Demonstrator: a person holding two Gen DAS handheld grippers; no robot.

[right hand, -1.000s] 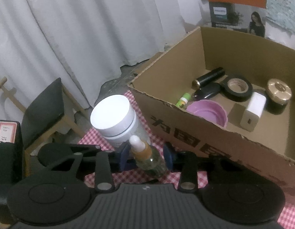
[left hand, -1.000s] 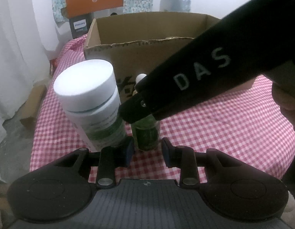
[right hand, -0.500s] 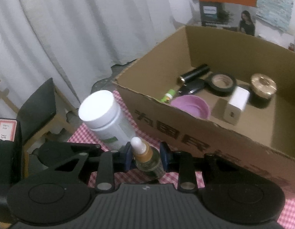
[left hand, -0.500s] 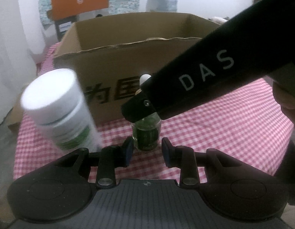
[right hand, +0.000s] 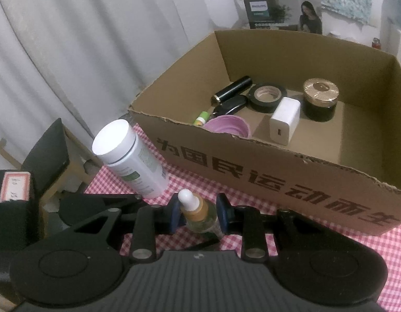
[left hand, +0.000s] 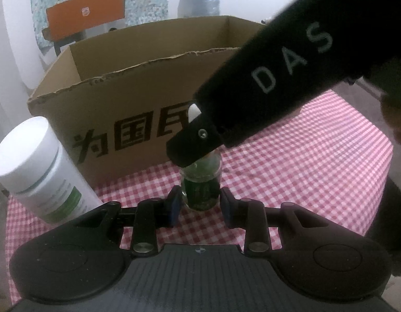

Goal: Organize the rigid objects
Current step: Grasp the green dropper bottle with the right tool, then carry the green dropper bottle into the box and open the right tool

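Closest in, the left gripper (left hand: 200,205) had its jaws set narrow on either side of the dropper (left hand: 200,189) base. The pads sat so close to the glass that I honestly couldn't tell if they were pressing on it or just beside it. The right gripper (right hand: 198,213) was clearer: its jaws were clamped on the dropper just under the orange collar. From the left camera that gripper's black body cut across the frame and hid the dropper's neck, so only the white tip poked out. I couldn't tell if the dropper's base was on the bench (left hand: 304,169) or slightly off it. It was right in front of the box (right hand: 252,171), outside it.

A white tub (left hand: 37,166) stood just left of the dropper, on the checked cloth, its foot hidden behind the gripper. At the far left of the right view there was a black block (right hand: 13,187) with a red-edged label, writing unreadable.

In the box, the near wall cut off part of a pink bowl (right hand: 227,127) and a little green stick (right hand: 201,117). Behind those were a white charger (right hand: 285,121), a roll of tape (right hand: 266,96), a black jar with a gold lid (right hand: 320,98), a black tube (right hand: 233,89) and a dark thing (right hand: 231,105) I couldn't identify.

A blurry bit of hand (left hand: 398,119) showed at the right edge. Further back were a chair (right hand: 44,156) and a curtain (right hand: 83,52).
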